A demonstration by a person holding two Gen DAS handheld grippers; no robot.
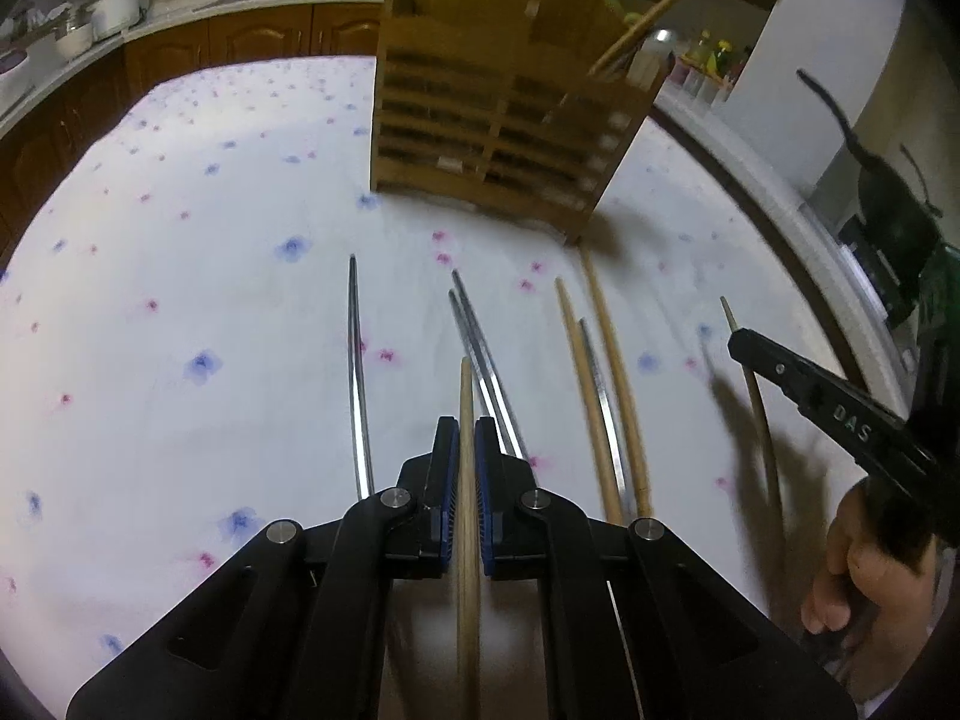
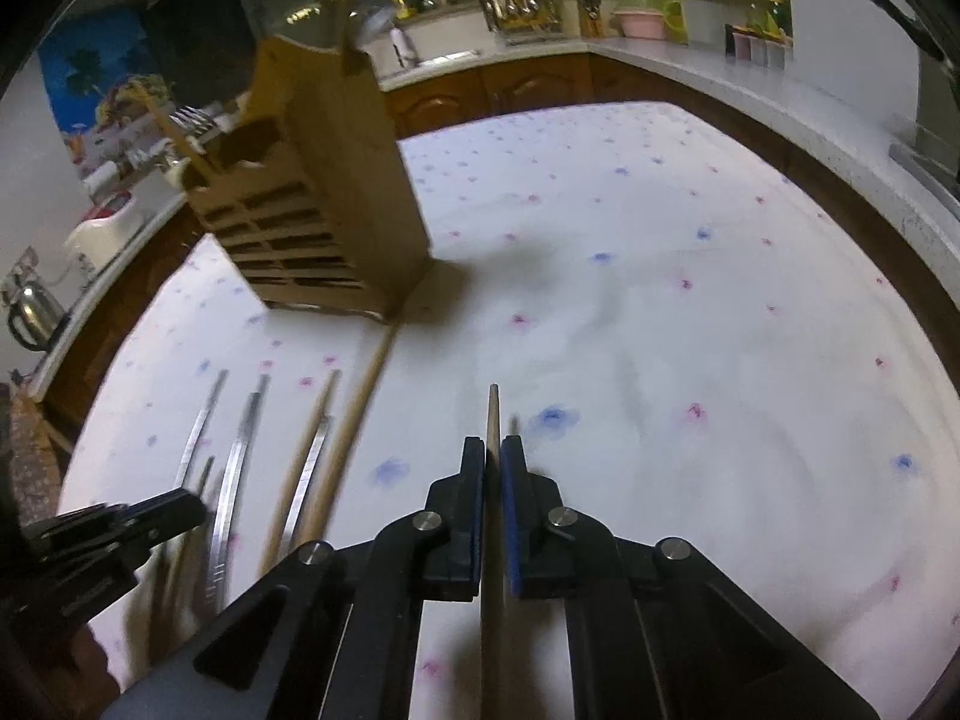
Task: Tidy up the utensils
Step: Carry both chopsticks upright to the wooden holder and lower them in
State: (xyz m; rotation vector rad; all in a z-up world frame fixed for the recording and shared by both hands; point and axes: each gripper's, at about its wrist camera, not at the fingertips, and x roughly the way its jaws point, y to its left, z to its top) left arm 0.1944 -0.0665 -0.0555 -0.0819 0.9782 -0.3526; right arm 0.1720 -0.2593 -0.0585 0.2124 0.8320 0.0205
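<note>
My left gripper (image 1: 461, 429) is shut on a wooden chopstick (image 1: 466, 396) that points forward above the floral tablecloth (image 1: 180, 276). My right gripper (image 2: 493, 447) is shut on another wooden chopstick (image 2: 493, 414); it also shows in the left wrist view (image 1: 744, 342) at the right. Several metal chopsticks (image 1: 357, 360) and wooden chopsticks (image 1: 612, 354) lie side by side on the cloth. The wooden slatted utensil holder (image 1: 510, 114) stands beyond them with chopsticks in it; it also shows in the right wrist view (image 2: 312, 204) at upper left.
Kitchen counters with wooden cabinets (image 1: 240, 42) run behind the table. Pots (image 1: 114, 6) stand at far left, a kettle (image 2: 30, 312) and a cutlery rack (image 2: 522, 0) on the counter. A hand (image 1: 864, 564) holds the right gripper.
</note>
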